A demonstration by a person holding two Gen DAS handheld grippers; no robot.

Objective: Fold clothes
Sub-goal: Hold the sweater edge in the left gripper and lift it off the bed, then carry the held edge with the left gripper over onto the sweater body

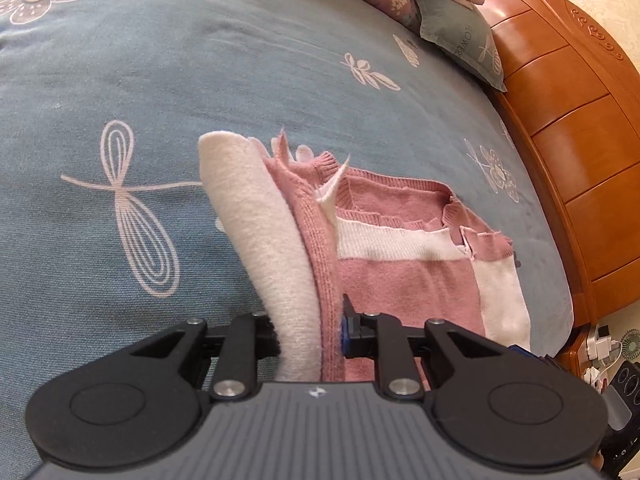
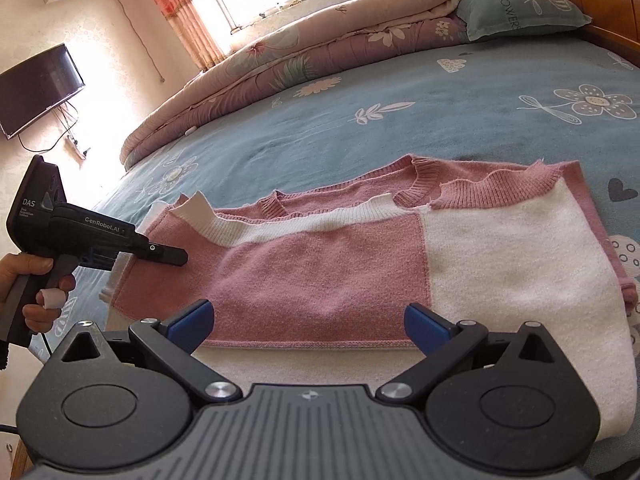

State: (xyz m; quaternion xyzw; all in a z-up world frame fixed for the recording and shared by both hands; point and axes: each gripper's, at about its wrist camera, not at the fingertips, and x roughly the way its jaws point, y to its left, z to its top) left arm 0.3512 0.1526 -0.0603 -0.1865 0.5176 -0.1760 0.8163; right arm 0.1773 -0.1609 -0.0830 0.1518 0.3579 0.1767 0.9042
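Sweater (image 2: 320, 272), pink and white, lies on the blue bedsheet (image 2: 360, 136). My left gripper (image 1: 308, 336) is clamped on its raised edge; my right gripper (image 2: 308, 326) hangs spread apart over its near hem. Beyond the sweater: quilt (image 2: 280, 60), pillow (image 2: 516, 4).

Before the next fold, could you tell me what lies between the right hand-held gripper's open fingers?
In the right wrist view, only the sweater lies between the right hand-held gripper's blue fingers.

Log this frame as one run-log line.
left gripper: shut on pink-and-white knitted sweater edge | right gripper: open | blue floral bedsheet
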